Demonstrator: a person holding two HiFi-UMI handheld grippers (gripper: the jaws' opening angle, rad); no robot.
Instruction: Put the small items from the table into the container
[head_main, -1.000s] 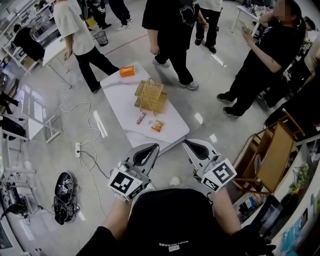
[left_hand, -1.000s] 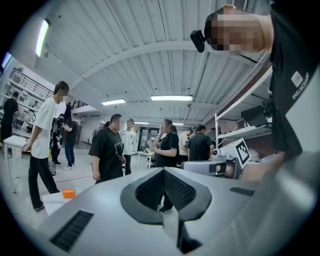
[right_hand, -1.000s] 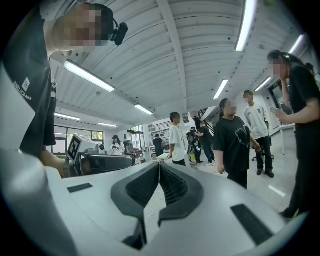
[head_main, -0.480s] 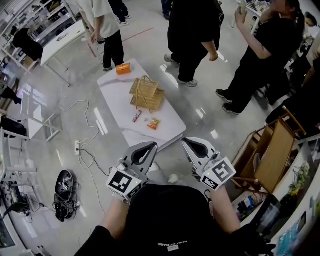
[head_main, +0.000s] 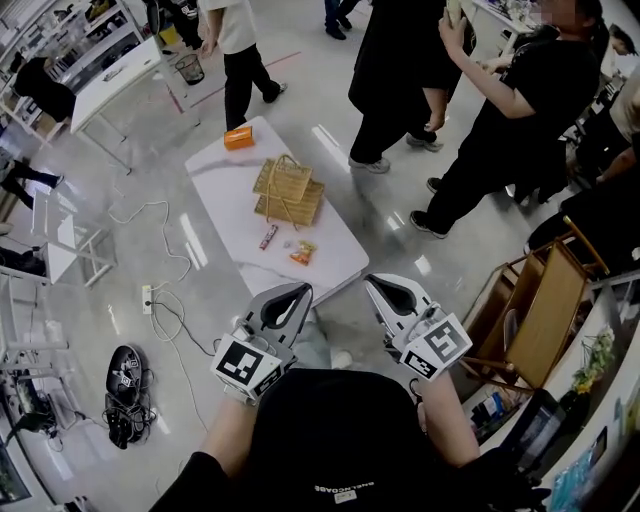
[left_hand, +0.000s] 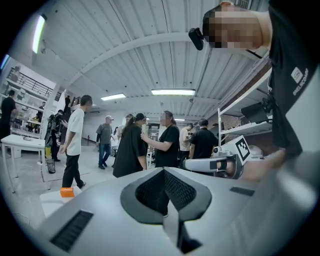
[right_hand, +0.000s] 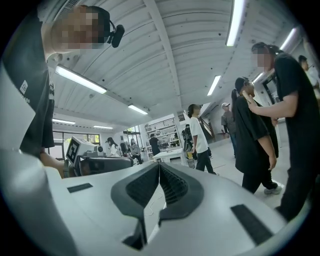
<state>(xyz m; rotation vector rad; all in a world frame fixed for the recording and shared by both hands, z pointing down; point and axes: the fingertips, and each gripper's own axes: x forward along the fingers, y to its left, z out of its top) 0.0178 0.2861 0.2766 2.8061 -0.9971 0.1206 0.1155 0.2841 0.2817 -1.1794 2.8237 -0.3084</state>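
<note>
Loose on the counter (head_main: 225, 190) near the wicker basket (head_main: 288, 190): snack packet (head_main: 301, 253), candy bar (head_main: 268, 236). Well short of them, left claw (head_main: 302, 291) and right claw (head_main: 372, 283), both closed tight, empty. Probably approach stage; next, close in, open over the packet.

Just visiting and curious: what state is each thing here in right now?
Left tool: shut, empty.
Right tool: shut, empty.
Wicker basket: upright on the table; contents unclear.
Snack packet: lying on the table, outside the basket.
Wrapped bar: lying on the table, outside the basket.
Orange box: at the table's far end.
</note>
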